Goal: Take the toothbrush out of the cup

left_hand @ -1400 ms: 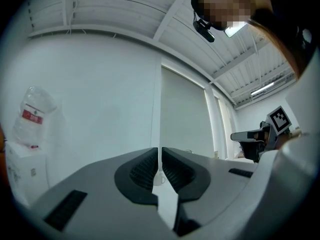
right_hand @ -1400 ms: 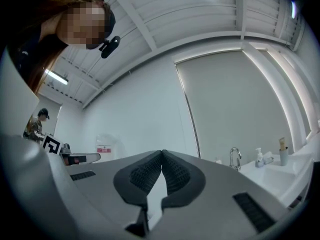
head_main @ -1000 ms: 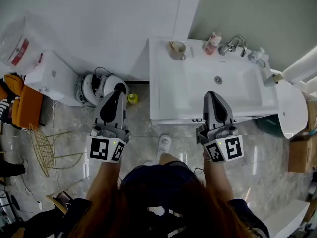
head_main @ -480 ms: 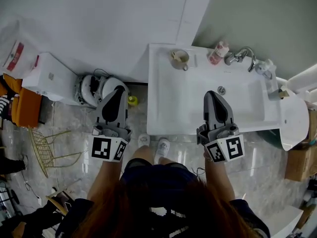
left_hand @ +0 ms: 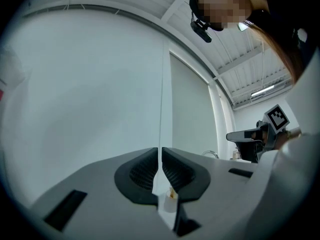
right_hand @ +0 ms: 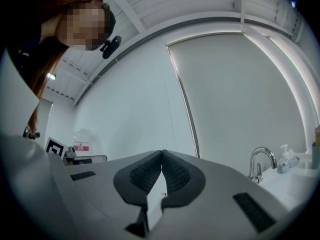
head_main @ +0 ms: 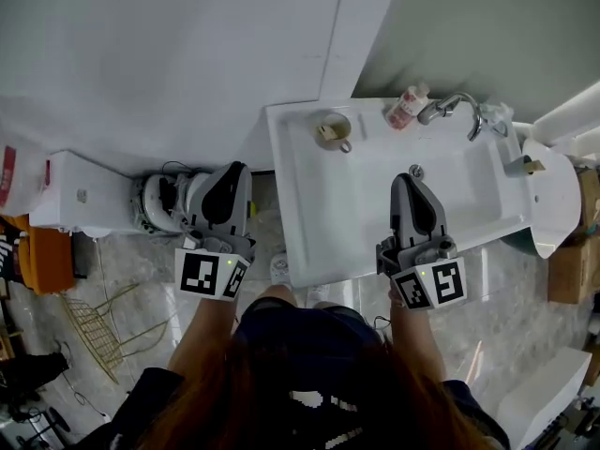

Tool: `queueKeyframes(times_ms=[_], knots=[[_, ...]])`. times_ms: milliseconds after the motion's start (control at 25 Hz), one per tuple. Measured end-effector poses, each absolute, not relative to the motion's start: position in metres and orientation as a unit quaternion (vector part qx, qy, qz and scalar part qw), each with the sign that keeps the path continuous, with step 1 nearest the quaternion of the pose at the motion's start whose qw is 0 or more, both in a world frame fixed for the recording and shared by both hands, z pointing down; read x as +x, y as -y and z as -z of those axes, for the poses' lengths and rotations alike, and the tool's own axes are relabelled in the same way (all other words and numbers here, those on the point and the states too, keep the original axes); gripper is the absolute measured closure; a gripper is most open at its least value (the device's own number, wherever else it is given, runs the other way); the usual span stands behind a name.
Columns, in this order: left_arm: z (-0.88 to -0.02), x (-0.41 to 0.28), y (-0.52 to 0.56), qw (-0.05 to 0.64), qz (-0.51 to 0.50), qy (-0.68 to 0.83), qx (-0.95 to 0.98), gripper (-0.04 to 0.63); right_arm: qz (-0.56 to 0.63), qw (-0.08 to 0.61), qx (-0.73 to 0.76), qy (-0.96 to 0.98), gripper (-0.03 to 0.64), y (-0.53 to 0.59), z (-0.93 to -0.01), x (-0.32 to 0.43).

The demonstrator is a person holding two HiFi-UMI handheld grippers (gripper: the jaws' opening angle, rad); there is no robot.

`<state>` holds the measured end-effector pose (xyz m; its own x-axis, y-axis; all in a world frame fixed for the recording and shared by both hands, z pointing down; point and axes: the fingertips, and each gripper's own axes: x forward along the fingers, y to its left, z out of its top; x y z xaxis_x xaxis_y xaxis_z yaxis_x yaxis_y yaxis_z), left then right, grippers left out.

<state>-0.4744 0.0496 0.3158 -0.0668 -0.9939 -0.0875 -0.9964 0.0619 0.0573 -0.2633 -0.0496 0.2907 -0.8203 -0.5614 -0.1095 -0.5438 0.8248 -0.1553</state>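
A pale cup (head_main: 330,129) with a toothbrush (head_main: 325,131) in it stands on the back left corner of the white sink (head_main: 309,214). My left gripper (head_main: 237,170) is shut and empty. It hovers over the floor just left of the sink, short of the cup. The left gripper view shows the cup (left_hand: 168,202) low behind its shut jaws (left_hand: 160,151). My right gripper (head_main: 404,179), also shut and empty, hangs over the front of the basin, right of the cup. Its own view (right_hand: 162,154) looks at the wall.
A faucet (head_main: 452,109), a pink bottle (head_main: 405,108) and a soap dispenser (head_main: 497,113) line the sink's back edge. A white box (head_main: 80,200) and a round appliance (head_main: 164,200) sit on the floor to the left. The wall rises right behind the sink.
Both grippers have travelled forward toward the sink, still shut. The sink and cup now lie closer, and the left gripper has come up beside the sink's left edge.
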Motion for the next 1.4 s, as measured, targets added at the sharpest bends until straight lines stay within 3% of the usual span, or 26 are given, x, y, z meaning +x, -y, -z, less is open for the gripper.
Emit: queueKeyframes(times_ms=[440, 800, 1400], knots=[[-0.339, -0.513, -0.004, -0.011, -0.054, -0.707, -0.705, 0.557, 0.045, 0.039, -0.322, -0.945, 0.603, 0.079, -0.316, -0.296], [-0.355, -0.509, 0.028, -0.028, -0.048, -0.730, -0.681, 0.557, 0.081, 0.008, -0.227, -0.971, 0.593, 0.113, -0.343, -0.333], [-0.389, -0.503, 0.058, -0.052, -0.027, -0.766, -0.640, 0.557, 0.021, -0.105, -0.084, -0.991, 0.408, 0.145, -0.450, -0.407]])
